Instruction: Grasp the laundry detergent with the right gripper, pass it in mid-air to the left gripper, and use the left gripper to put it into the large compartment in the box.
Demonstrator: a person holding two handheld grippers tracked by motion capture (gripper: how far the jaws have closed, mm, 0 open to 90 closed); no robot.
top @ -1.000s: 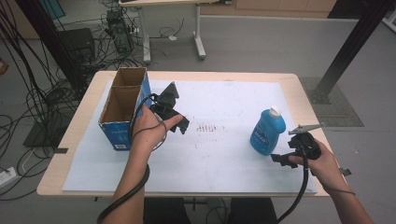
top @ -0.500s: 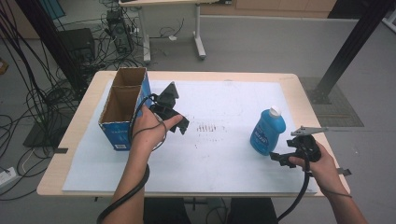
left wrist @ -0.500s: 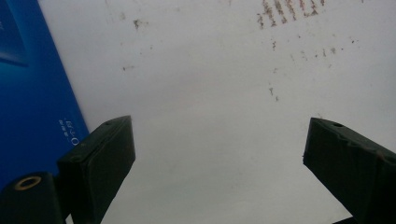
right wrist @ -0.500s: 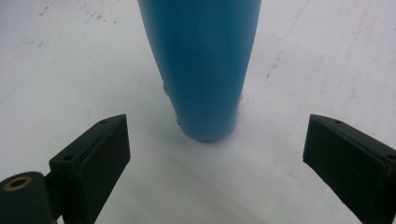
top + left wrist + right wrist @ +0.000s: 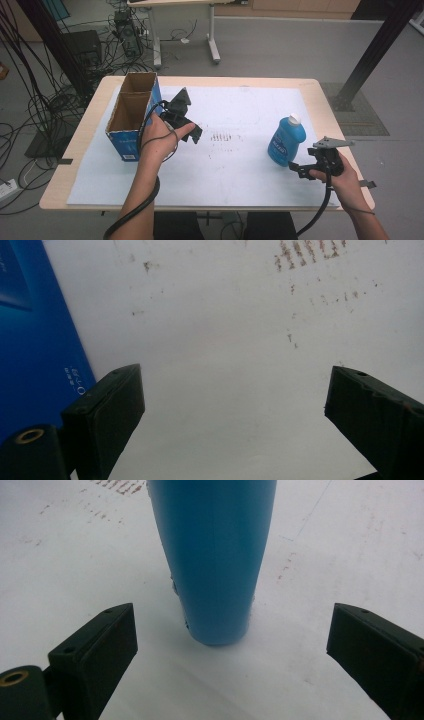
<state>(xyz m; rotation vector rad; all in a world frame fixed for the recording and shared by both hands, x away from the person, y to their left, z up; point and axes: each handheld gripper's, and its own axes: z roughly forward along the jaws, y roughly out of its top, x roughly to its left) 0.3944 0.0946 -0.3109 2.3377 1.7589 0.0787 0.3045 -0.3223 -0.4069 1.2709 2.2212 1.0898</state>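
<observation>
One blue bottle (image 5: 286, 140), one cardboard box (image 5: 131, 116); two tools, left (image 5: 191, 131) and right (image 5: 299, 169), both spread wide

bottle (image 5: 286, 141): blue, white cap | box (image 5: 131, 118): blue, brown inside | tongs (image 5: 230, 645): black

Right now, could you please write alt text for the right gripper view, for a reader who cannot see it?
A blue bottle stands upright on white paper, centred ahead of the open right gripper. Its black fingers sit wide apart, short of the bottle and not touching it. Faint brown marks speckle the paper.
</observation>
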